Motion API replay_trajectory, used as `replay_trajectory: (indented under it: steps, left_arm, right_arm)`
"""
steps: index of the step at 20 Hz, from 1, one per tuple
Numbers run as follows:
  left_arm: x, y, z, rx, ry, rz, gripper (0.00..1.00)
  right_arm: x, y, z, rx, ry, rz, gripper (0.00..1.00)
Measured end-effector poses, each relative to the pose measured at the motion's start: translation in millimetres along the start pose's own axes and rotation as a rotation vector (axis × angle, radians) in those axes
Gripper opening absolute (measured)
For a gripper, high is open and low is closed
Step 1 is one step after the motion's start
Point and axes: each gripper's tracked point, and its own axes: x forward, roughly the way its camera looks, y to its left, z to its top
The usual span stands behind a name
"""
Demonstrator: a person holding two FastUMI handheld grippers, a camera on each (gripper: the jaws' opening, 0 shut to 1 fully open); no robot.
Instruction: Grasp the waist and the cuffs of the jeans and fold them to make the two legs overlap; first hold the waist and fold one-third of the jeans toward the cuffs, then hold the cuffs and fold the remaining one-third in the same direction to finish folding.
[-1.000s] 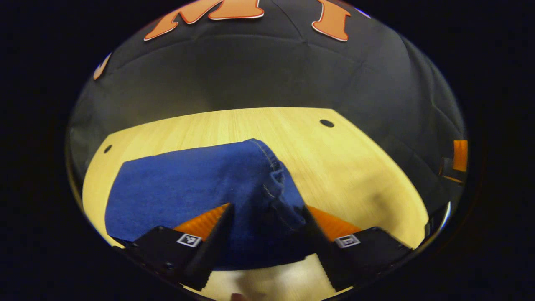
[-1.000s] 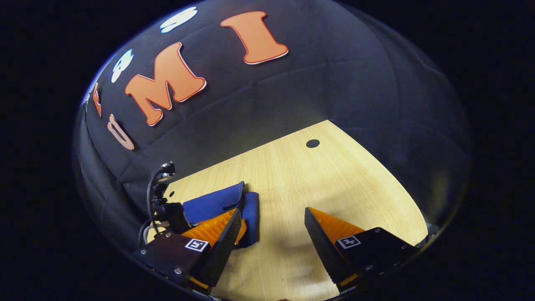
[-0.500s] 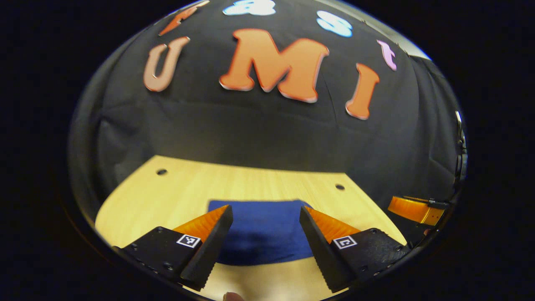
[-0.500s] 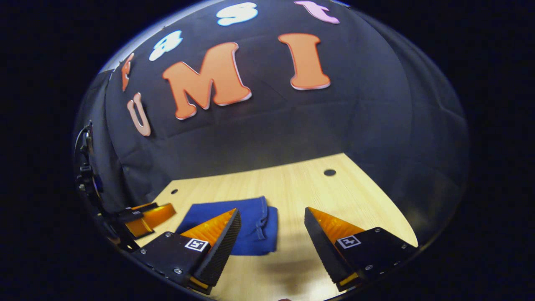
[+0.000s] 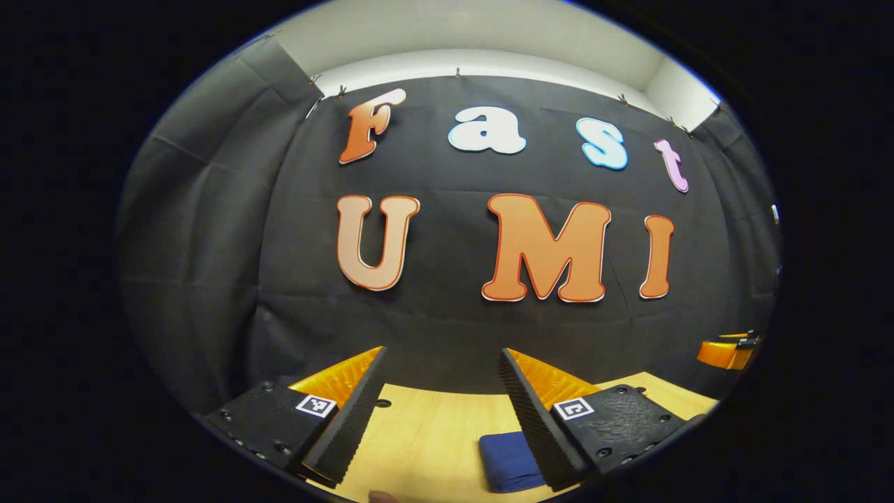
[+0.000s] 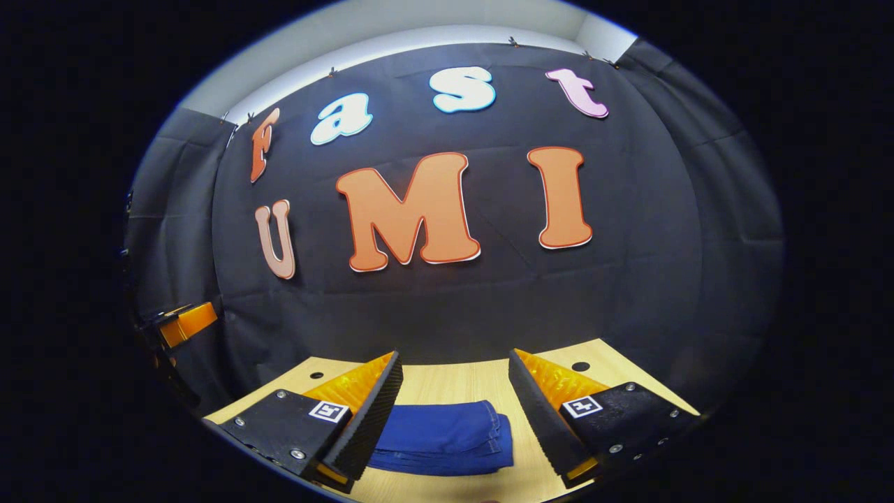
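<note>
Left gripper [image 5: 441, 405]: fingers stand well apart with nothing between them. It is raised and points nearly level toward the booth's back wall, above the near part of the table [image 5: 426, 440]. A fingertip of the holding hand [image 5: 382, 497] shows at the very bottom edge of the left gripper view.

Right gripper [image 6: 454, 409]: fingers likewise spread wide, gripping nothing. It is also raised and points at the back wall, with the table [image 6: 454, 381] low in its view.

Jeans [image 6: 447, 436]: folded into a compact blue bundle lying flat on the wooden table. In the right gripper view the bundle lies beyond and between the two fingers, with stacked layer edges visible along its right side. Neither finger touches it.

Difference between views: the left gripper view shows just one end of the jeans [image 5: 508, 461], low and partly behind its right-hand finger, so the layered fold cannot be judged there. The right gripper view shows most of the bundle's top face.

Other gripper as seen from each side: in the left gripper view the right gripper [image 5: 726, 351] appears at the far right edge. In the right gripper view the left gripper [image 6: 183, 323] appears at the far left edge. Both are too small to judge finger spacing from there.

Table holes: one hole [image 5: 383, 403] shows beside the left gripper's left-hand finger; another hole [image 6: 580, 366] shows near the right gripper's right-hand finger.
</note>
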Motion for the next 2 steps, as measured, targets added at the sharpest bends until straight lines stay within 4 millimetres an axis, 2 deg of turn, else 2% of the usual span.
replay_trajectory:
  steps: [1, 2]
  left_arm:
    - [-2.9, 3.8, 1.7, -0.017, 0.003, -0.007, 0.97]
    - [-0.4, 5.3, 1.0, -0.05, 0.007, -0.008, 0.97]
  right_arm:
    - [0.1, 2.7, 0.3, 0.003, -0.006, -0.007, 0.96]
    - [-0.4, 4.9, 1.9, 0.003, -0.013, -0.01, 1.0]
